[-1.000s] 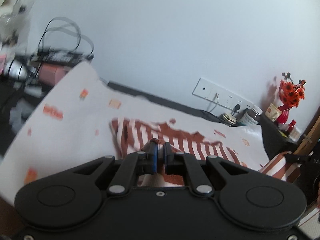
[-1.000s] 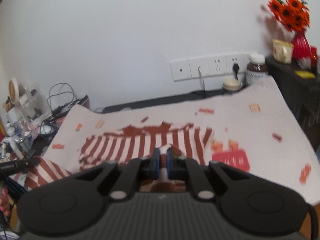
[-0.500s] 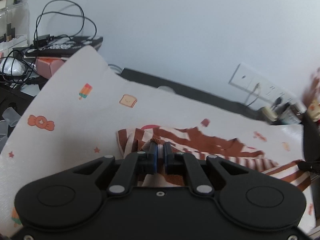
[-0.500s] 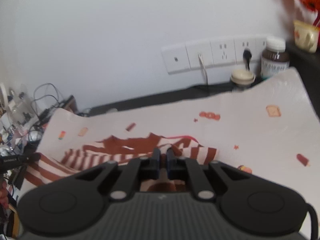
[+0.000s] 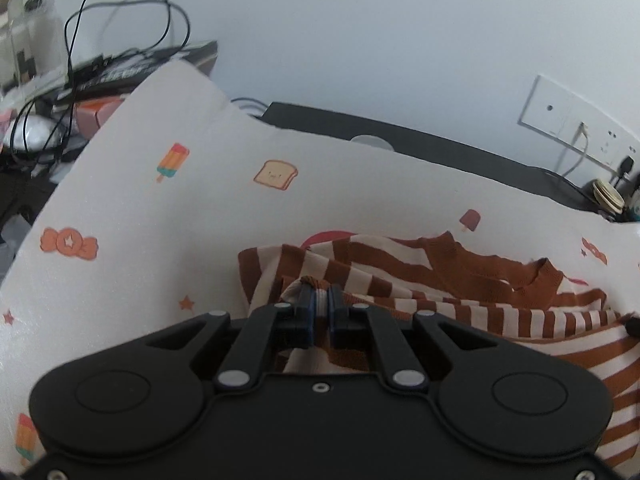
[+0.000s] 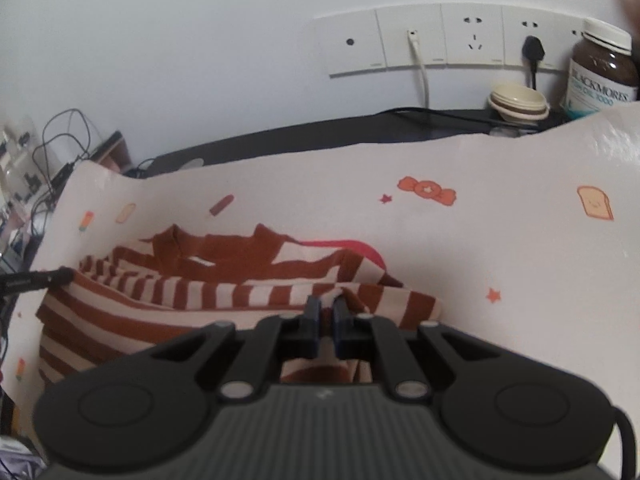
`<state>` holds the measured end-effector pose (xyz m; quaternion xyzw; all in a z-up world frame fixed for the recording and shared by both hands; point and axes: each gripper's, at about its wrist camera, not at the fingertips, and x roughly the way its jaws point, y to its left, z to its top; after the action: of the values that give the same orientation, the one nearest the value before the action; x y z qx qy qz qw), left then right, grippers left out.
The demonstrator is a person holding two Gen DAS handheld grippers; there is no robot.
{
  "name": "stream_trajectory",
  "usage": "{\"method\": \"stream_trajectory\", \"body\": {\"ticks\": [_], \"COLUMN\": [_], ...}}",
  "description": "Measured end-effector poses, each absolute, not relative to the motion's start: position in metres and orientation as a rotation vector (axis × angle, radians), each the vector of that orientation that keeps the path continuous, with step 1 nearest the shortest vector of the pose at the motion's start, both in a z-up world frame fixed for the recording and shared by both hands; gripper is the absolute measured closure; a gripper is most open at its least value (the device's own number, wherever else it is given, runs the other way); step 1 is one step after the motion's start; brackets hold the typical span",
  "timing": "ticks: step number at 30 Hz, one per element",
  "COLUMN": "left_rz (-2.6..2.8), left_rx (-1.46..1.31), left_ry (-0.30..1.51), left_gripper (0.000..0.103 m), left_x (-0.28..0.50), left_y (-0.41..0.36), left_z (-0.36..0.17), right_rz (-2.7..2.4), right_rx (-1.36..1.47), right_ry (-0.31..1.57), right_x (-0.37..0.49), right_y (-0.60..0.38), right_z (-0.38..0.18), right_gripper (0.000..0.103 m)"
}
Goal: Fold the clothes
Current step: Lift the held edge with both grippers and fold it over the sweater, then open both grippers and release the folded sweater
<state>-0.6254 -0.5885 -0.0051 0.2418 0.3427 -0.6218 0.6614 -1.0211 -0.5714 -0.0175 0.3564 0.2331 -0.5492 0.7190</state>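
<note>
A brown-and-cream striped sweater (image 5: 460, 280) (image 6: 208, 292) lies half folded on a white cloth with cartoon prints (image 5: 160, 208) (image 6: 500, 240). Its brown collar faces the wall. My left gripper (image 5: 319, 300) is shut on a pinch of the sweater's near edge at its left end. At the right end, my right gripper (image 6: 326, 308) is shut on another pinch of that striped edge. The lifted edge hangs over the lower layer, close above the collar. The tip of the left gripper (image 6: 36, 280) shows at the left in the right wrist view.
Behind the cloth runs a dark table edge (image 5: 400, 132) against a white wall with sockets (image 6: 440, 40). A brown supplement jar (image 6: 602, 68) and stacked small lids (image 6: 518, 104) stand at the back right. Cables and boxes (image 5: 100, 68) clutter the left.
Both grippers have carried the sweater's near edge forward and down toward the collar. The wall and sockets look closer, and the flowers have left the views.
</note>
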Motion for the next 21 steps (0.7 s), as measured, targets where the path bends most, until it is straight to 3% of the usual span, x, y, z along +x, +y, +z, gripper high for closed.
{"method": "stream_trajectory", "body": {"ticks": [4, 7, 10, 11, 12, 13, 14, 17, 21], "left_rz": [-1.407, -1.389, -1.374, -1.376, -1.379, -1.392, -1.417, -1.484, -1.564], "left_rx": [0.541, 0.556, 0.538, 0.512, 0.485, 0.454, 0.422, 0.366, 0.403], "left_ry": [0.817, 0.842, 0.886, 0.875, 0.865, 0.842, 0.823, 0.814, 0.803], "left_gripper": [0.095, 0.088, 0.063, 0.048, 0.042, 0.040, 0.039, 0.039, 0.038], "left_x": [-0.622, -0.622, -0.619, -0.617, -0.615, -0.611, -0.607, -0.597, -0.601], "left_y": [-0.598, -0.602, -0.606, -0.606, -0.606, -0.605, -0.604, -0.596, -0.563], "left_z": [-0.010, -0.018, -0.012, -0.003, 0.005, 0.017, 0.029, 0.055, 0.055], "right_rz": [-1.216, -1.214, -1.244, -1.277, -1.312, -1.346, -1.355, -1.325, -1.207], "right_rx": [0.807, 0.807, 0.829, 0.838, 0.826, 0.808, 0.778, 0.693, 0.644], "right_ry": [0.505, 0.510, 0.493, 0.474, 0.447, 0.418, 0.404, 0.414, 0.586], "right_x": [-1.023, -1.022, -1.024, -1.025, -1.026, -1.026, -1.026, -1.020, -0.997], "right_y": [-0.576, -0.578, -0.580, -0.577, -0.573, -0.568, -0.563, -0.547, -0.522], "right_z": [-0.024, -0.029, -0.029, -0.024, -0.016, -0.007, 0.002, 0.027, 0.024], "right_gripper": [0.096, 0.095, 0.086, 0.082, 0.069, 0.057, 0.055, 0.054, 0.049]}}
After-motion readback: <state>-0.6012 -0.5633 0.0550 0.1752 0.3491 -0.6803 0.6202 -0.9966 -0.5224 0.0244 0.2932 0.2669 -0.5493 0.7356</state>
